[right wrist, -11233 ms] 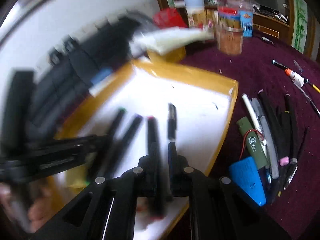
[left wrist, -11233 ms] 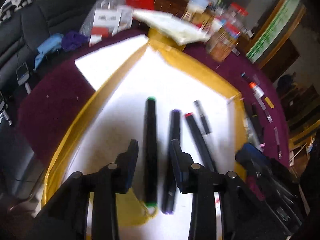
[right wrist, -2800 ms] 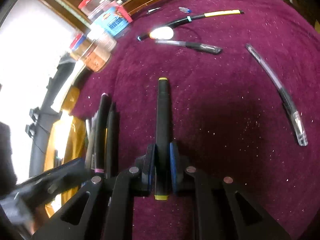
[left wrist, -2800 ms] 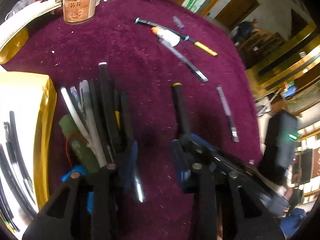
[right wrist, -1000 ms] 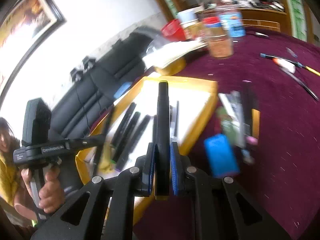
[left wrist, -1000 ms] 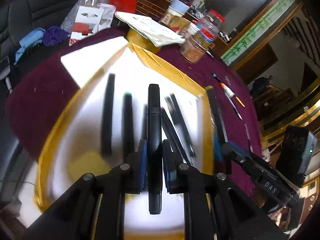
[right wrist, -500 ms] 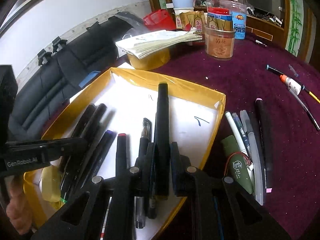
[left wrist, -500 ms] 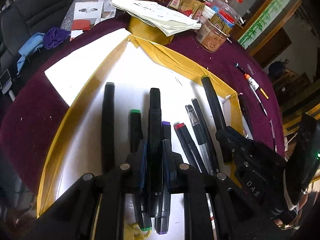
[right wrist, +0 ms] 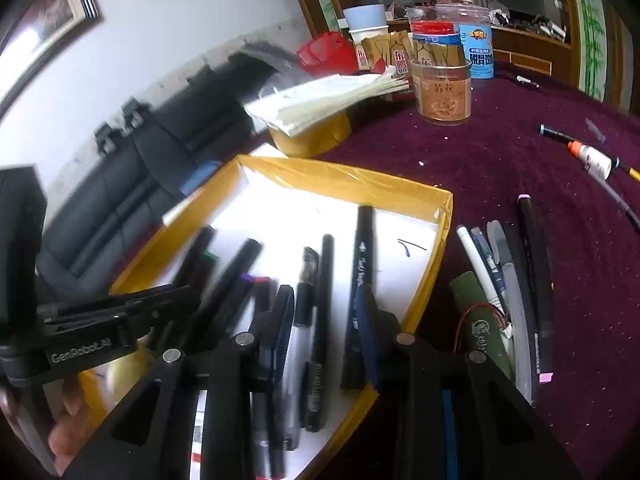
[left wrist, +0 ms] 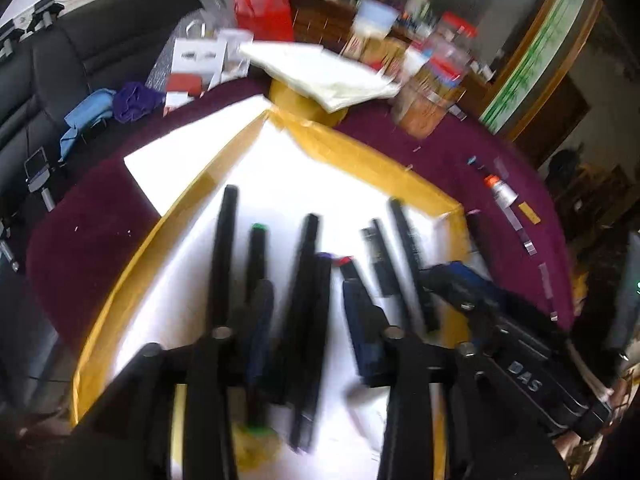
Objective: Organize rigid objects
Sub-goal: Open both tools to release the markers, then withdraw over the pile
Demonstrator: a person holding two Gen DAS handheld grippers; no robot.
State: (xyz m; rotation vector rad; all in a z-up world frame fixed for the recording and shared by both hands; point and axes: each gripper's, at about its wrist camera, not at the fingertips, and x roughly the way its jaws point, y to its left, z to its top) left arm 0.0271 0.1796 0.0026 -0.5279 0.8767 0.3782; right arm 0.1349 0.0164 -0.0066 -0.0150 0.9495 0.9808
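A yellow-rimmed tray (left wrist: 360,152) with a white floor holds several black markers and pens side by side. My left gripper (left wrist: 310,320) is open just above them; a black marker (left wrist: 300,280) lies between its fingers, released. My right gripper (right wrist: 324,320) is open over the tray's (right wrist: 400,184) near right part, and a black marker with white script (right wrist: 360,280) lies under it. A pile of loose pens (right wrist: 516,280) lies on the purple cloth right of the tray. The left gripper's body (right wrist: 100,332) shows in the right wrist view.
Purple cloth (right wrist: 520,160) covers the round table. Jars and cups (right wrist: 444,80) and a paper stack on a yellow tape roll (right wrist: 312,120) stand behind the tray. A glue tube and pens (right wrist: 592,156) lie far right. A black chair (left wrist: 60,60) is at left.
Both grippers have opened and let their black markers go into the tray. Both have pulled back slightly; the views are blurred with motion.
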